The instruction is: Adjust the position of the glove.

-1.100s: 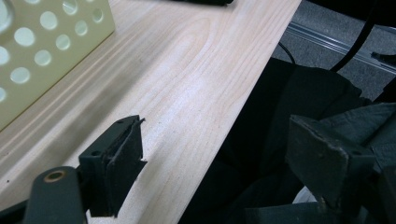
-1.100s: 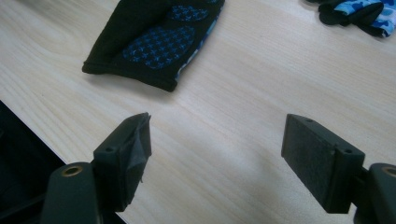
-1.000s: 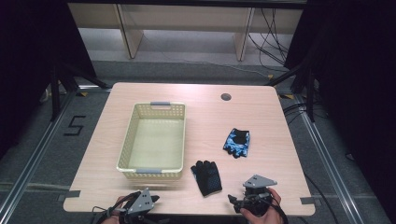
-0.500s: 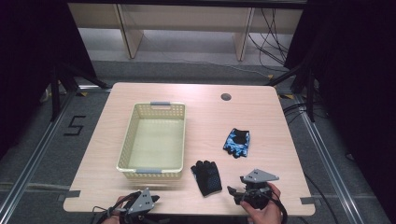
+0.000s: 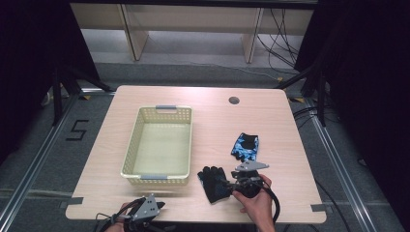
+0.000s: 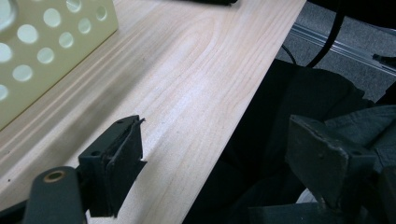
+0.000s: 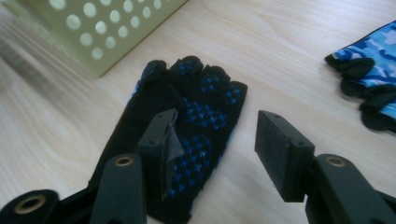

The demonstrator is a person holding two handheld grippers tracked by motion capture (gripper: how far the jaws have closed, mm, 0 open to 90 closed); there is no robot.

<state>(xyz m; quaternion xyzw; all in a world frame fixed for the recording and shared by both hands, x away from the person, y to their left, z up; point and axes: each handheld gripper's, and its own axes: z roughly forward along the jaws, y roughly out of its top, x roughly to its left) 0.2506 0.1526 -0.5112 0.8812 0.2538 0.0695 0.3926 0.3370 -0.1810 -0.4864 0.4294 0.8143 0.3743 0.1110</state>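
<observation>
A black glove with blue grip dots (image 5: 212,182) (image 7: 196,107) lies palm up on the wooden table, just right of the basket's near corner. My right gripper (image 5: 232,185) (image 7: 215,122) hovers at its cuff end. One jaw stands over the palm, the other over bare wood beside it. The jaws have just been closing, but the pads do not press on the glove. A blue camouflage glove (image 5: 245,147) (image 7: 373,51) lies farther back to the right. My left gripper (image 5: 157,207) (image 6: 217,135) rests open at the table's front edge with nothing between its jaws.
A pale yellow perforated basket (image 5: 167,110) (image 7: 107,28) (image 6: 42,46) stands empty on the left half of the table (image 5: 212,125). A round cable hole (image 5: 234,100) sits near the far edge. Dark fabric (image 6: 299,93) hangs below the front edge.
My right gripper has moved left from the table's front right onto the black glove's cuff end, and its jaws have narrowed. The left gripper has stayed put.
</observation>
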